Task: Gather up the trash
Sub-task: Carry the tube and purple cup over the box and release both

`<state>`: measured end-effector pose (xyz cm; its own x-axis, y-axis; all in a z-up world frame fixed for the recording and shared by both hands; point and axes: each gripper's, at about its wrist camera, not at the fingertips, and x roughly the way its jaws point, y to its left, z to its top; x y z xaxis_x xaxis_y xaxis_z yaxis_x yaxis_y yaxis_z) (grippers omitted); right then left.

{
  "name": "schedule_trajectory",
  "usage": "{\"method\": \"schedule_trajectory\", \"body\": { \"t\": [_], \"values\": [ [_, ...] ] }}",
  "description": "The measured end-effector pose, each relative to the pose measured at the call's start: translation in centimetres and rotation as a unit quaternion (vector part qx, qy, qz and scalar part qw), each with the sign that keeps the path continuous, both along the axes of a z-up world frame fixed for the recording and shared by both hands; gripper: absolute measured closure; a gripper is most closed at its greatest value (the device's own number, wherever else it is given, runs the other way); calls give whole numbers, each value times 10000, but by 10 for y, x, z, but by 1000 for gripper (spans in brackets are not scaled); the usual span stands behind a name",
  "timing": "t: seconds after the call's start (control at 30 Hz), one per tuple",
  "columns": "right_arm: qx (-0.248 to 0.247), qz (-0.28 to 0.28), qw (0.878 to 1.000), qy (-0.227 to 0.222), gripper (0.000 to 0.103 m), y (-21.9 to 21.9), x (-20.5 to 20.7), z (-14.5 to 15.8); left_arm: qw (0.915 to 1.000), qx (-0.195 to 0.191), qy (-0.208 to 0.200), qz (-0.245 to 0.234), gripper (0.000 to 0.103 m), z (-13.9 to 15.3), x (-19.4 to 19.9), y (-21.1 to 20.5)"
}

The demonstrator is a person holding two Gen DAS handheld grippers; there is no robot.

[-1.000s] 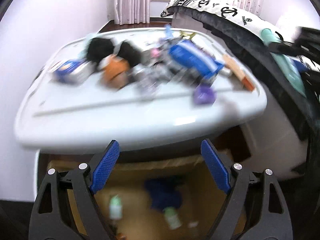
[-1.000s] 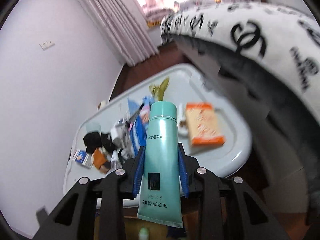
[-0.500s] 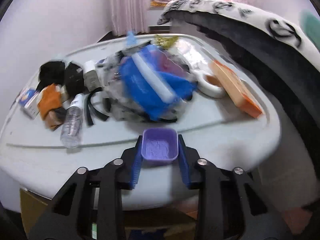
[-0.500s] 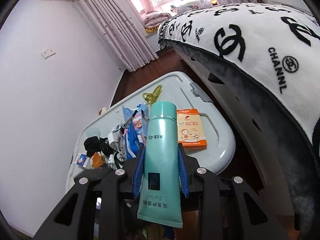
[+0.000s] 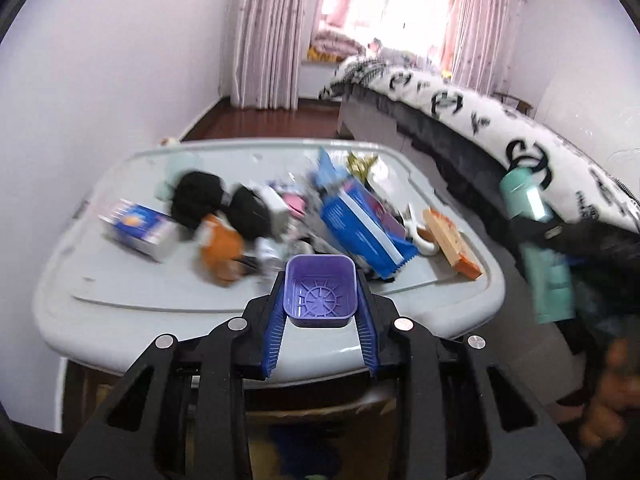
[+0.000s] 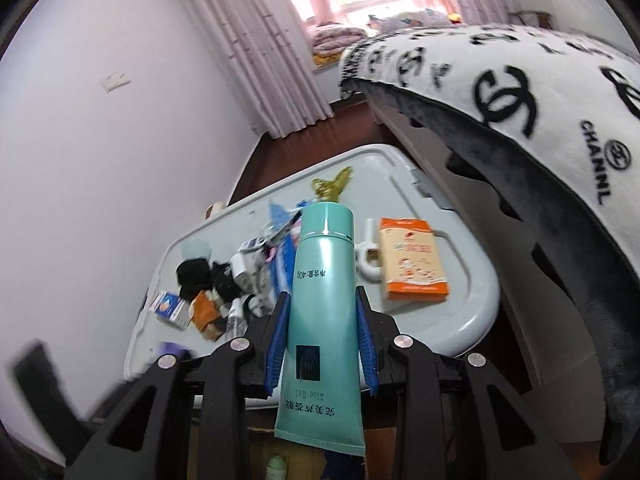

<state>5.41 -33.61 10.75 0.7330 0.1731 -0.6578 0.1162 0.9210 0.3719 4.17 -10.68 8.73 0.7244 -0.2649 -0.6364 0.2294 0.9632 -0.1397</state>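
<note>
Gripping purple tray (image 5: 320,295), teal tube (image 6: 323,304)

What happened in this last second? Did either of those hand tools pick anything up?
Yes. The left tool, open and empty a second ago, closed on the small purple tray and lifted it off the grey lid. The right tool still clamps the green aloe gel tube. The rest of the clutter stayed put.

Blurred clutter, cropped edges

In the left wrist view the pile on the desk (image 5: 120,296) is motion-smeared: the black lumps (image 5: 198,196) and the box (image 5: 140,232) at centre left cannot be read. At lower right an orange-brown blur (image 5: 612,392) is unidentifiable. In the right wrist view the green tube (image 6: 322,300) hides the pile behind it; the bottle (image 6: 276,468) is cropped by the bottom edge.
</note>
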Motion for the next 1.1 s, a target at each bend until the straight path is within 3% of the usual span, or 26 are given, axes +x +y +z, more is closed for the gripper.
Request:
{"method": "schedule_trajectory", "body": {
  "t": [0.13, 0.23, 0.4, 0.53, 0.63, 0.87, 0.93, 0.97, 1.0, 1.1],
  "values": [
    [-170, 426, 9988, -148, 72, 37, -21, -5, 9997, 84, -222, -25, 72, 26, -36, 36],
    [-241, 697, 9971, -200, 72, 69, -54, -16, 9993, 295, -214, 13, 72, 25, -66, 57],
    [-255, 892, 9957, -26, 72, 105, -112, -39, 9978, 603, 261, 65, 72, -27, -124, 86],
    [-267, 1152, 9915, 548, 72, 129, -135, -72, 9895, 829, 1183, -11, 72, -78, -137, 98],
    [-333, 1419, 9836, 1064, 71, 146, -135, -96, 9875, 763, 1380, 0, 72, -85, -130, 101],
    [-402, 1356, 9783, 1511, 68, 147, -132, -115, 9794, 927, 1789, 131, 71, -102, -124, 106],
    [-356, 1258, 9790, 1564, 53, 142, -130, -118, 9763, 989, 1909, 247, 46, -106, -121, 109],
    [-355, 1191, 9809, 1498, 50, 140, -130, -116, 9759, 1040, 1891, 332, 30, -107, -122, 109],
    [-366, 1162, 9820, 1445, 49, 139, -131, -114, 9762, 1054, 1853, 402, 25, -105, -121, 110],
    [-345, 1135, 9838, 1345, 49, 137, -131, -108, 9782, 935, 1805, 418, 24, -102, -119, 113]
  ]
}}
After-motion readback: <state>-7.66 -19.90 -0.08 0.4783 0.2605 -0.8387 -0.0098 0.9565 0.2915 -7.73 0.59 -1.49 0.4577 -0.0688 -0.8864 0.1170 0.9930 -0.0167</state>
